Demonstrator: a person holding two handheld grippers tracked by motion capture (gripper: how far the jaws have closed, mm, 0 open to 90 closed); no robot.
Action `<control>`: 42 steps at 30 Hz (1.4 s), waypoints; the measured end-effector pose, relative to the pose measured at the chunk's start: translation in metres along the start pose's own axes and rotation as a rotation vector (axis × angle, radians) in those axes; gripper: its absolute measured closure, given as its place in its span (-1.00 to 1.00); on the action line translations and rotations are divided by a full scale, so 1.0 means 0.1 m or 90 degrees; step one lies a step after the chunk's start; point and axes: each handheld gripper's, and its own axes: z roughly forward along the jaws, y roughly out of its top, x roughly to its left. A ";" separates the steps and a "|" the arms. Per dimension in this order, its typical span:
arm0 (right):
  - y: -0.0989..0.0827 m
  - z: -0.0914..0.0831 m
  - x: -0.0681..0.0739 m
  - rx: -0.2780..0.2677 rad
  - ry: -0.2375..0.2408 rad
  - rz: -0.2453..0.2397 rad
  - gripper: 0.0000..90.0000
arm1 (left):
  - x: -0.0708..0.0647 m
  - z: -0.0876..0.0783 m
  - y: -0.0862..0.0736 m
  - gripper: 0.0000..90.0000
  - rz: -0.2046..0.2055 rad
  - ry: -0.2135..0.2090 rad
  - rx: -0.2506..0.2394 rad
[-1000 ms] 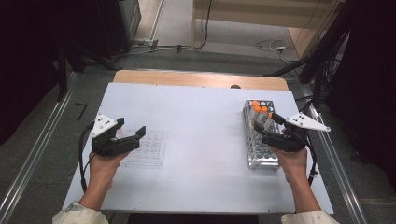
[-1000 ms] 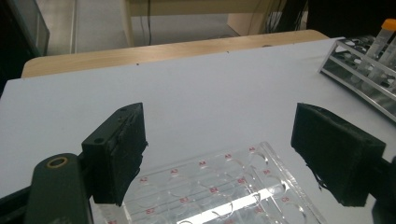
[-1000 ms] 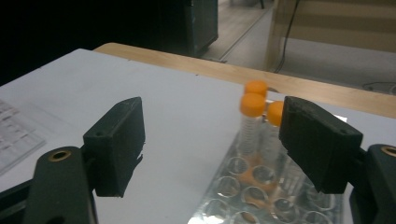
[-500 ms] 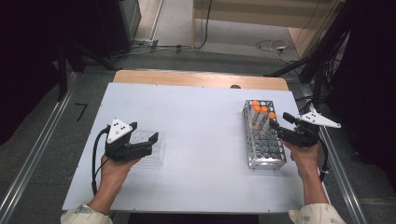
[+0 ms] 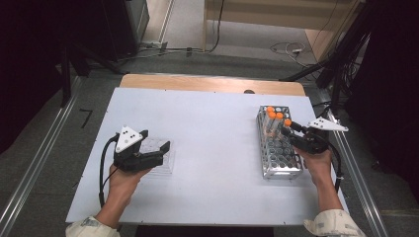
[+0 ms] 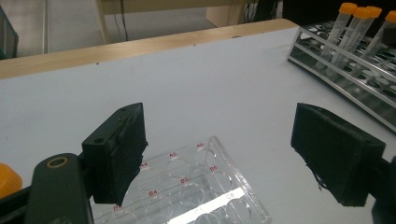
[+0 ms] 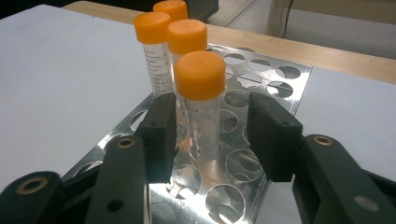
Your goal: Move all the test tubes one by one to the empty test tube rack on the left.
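Right tongs (image 7: 212,135) closing around nearest orange-capped tube (image 7: 201,100), gap visible, tube base hidden in rack (image 7: 275,70); left tongs (image 6: 233,156) spread over well plate (image 6: 196,186), cut off.

Black two-jaw left gripper (image 5: 159,152), right gripper (image 5: 286,129); grey triangular dotted top plates; black trailing cables; brass rivets; pale sleeve cuffs.

Red codes such as A5, B5 and B4 mark the clear well plate (image 6: 187,186); the nearest tube (image 7: 201,112) shows 14.

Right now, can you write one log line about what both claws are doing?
right claw: closing around nearest orange-capped tube in metal rack, not gripping | left claw: open over clear well plate
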 end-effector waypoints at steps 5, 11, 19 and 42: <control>-0.02 0.05 -0.01 0.006 0.007 -0.017 0.26 | 0.00 0.01 0.00 -0.58 0.000 -0.001 0.002; -0.05 0.10 -0.02 0.015 0.012 -0.026 0.41 | 0.00 0.03 -0.02 -0.58 0.000 -0.001 0.007; -0.06 0.11 0.00 0.014 0.008 -0.037 0.58 | -0.01 0.02 -0.01 -0.58 0.003 -0.003 0.008; 0.12 -0.16 0.07 -0.059 -0.021 -0.032 0.59 | -0.01 0.04 -0.02 -0.60 0.004 -0.006 0.011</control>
